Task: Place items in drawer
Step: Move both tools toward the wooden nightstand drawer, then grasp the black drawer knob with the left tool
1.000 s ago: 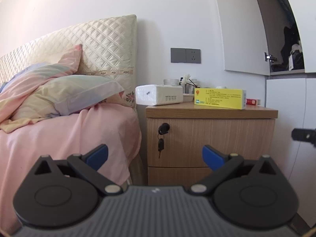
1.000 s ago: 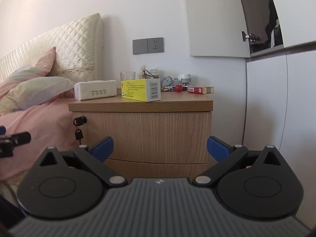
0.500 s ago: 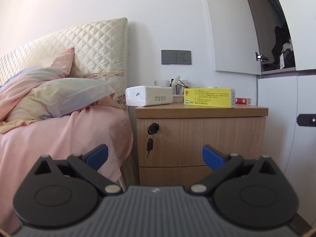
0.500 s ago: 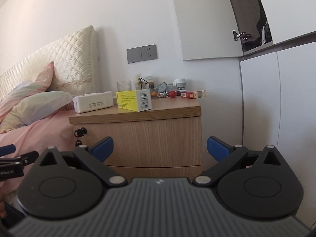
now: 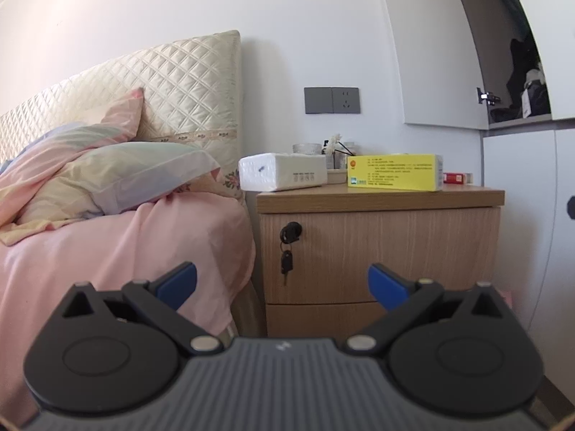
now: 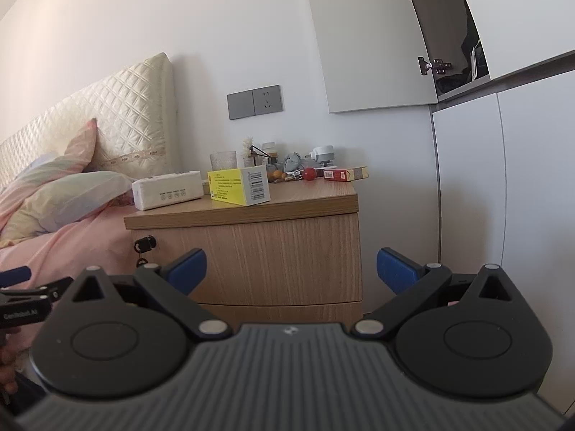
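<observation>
Nothing of the task appears done yet. Nearest in each view, the left hand-held gripper and the right hand-held gripper both have their blue-padded jaws spread wide with nothing between them, well short of the furniture.

Beyond them stands the wooden nightstand beside the bed. Its upper drawer is fully closed, with a key hanging from the lock at its left side, and the lower drawer beneath is closed too. No handle shows on either front, so opening one will probably mean working the key or an edge; I cannot tell whether the lock is engaged.

On the nightstand's worktop, toward the front, the white tissue pack lies just left of the yellow box, the two near each other. Farther back sit a glass, a red ball, a red-and-white small box near the right edge, and a cluster of small objects too cluttered to name.

So everything remains: a drawer must be opened, each item picked up, carried in, and the drawer presumably shut.
</observation>
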A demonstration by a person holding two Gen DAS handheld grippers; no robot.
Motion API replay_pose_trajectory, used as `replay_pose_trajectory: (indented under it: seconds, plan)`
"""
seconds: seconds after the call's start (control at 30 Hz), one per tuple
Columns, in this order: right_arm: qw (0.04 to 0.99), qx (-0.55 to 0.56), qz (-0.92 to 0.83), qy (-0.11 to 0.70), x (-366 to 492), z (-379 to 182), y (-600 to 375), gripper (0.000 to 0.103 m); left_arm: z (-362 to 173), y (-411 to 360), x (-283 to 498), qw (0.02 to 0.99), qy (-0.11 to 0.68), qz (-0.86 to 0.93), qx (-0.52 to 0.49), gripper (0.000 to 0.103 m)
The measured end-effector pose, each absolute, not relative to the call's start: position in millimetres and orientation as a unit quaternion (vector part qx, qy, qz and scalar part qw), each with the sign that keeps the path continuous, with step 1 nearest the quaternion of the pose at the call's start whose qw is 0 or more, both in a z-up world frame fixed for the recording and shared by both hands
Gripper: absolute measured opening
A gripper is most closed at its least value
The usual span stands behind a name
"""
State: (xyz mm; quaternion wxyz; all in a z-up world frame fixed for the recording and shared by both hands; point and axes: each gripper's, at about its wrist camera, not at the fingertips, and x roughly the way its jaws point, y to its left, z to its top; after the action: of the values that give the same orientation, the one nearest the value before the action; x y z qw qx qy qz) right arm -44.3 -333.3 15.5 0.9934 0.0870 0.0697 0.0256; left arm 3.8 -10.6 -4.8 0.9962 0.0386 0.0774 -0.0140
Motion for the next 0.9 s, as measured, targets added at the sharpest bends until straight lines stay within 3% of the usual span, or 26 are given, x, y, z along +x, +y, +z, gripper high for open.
replay_pose_trajectory:
  seconds: [0.4, 0.7, 0.9]
  plan:
    - [0.997, 0.071, 0.021, 0.027, -31.1, 25.8, -342.1, 0.103, 15.9, -31.3, 25.1, 0.995, 0.081, -0.033, 0.041, 0.103]
    - [0.993, 0.086, 0.034, 0.079, 14.7, 34.4, -374.3, 0.103, 39.6, -40.0, 80.5, 0.989, 0.115, -0.071, 0.062, 0.103]
    - [0.993, 0.042, 0.043, 0.098, 60.6, 24.2, -371.9, 0.103, 28.5, -33.9, 137.7, 0.986, 0.132, -0.075, 0.066, 0.1]
